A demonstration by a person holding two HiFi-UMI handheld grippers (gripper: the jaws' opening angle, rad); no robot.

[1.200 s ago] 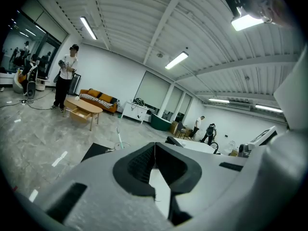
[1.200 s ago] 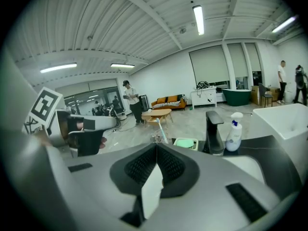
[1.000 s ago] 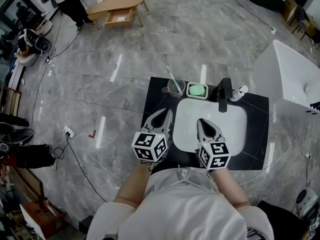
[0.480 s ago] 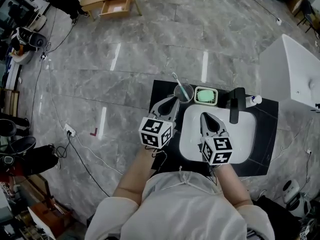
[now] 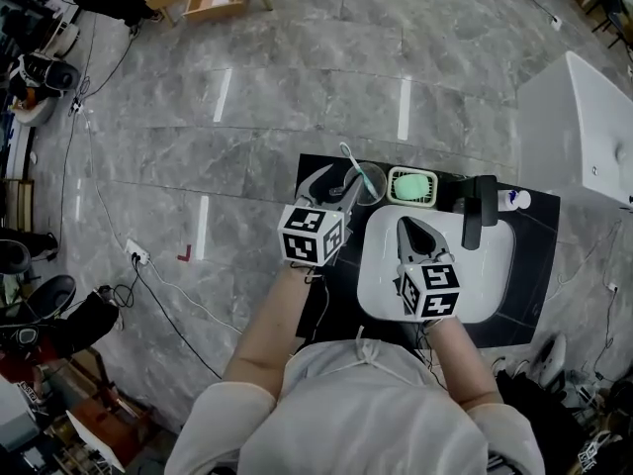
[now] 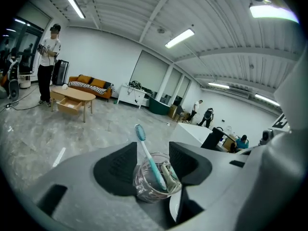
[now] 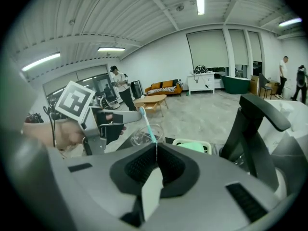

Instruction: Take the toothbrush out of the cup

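Note:
A clear glass cup [image 5: 370,184] stands on the black counter [image 5: 331,300] at the basin's back left corner. A teal toothbrush [image 5: 352,161] leans in it, bristles up and to the left. My left gripper [image 5: 334,178] has reached the cup. In the left gripper view its jaws are opening, with the cup [image 6: 156,179] and toothbrush [image 6: 147,153] standing between them [image 6: 153,148]. My right gripper [image 5: 406,224] hovers over the white basin [image 5: 475,275], shut and empty [image 7: 156,148]. Its view shows the cup [image 7: 139,136] and the toothbrush [image 7: 147,124] ahead.
A green soap dish [image 5: 411,185] sits right of the cup. A black faucet [image 5: 483,206] rises at the basin's back, with a small white bottle [image 5: 514,199] beside it. A white counter [image 5: 584,137] stands further right. Cables run over the grey floor to the left.
My left gripper moved forward to the cup and its jaws opened round it. My right gripper stayed over the basin. The head view shifted, so the sink sits lower and further right.

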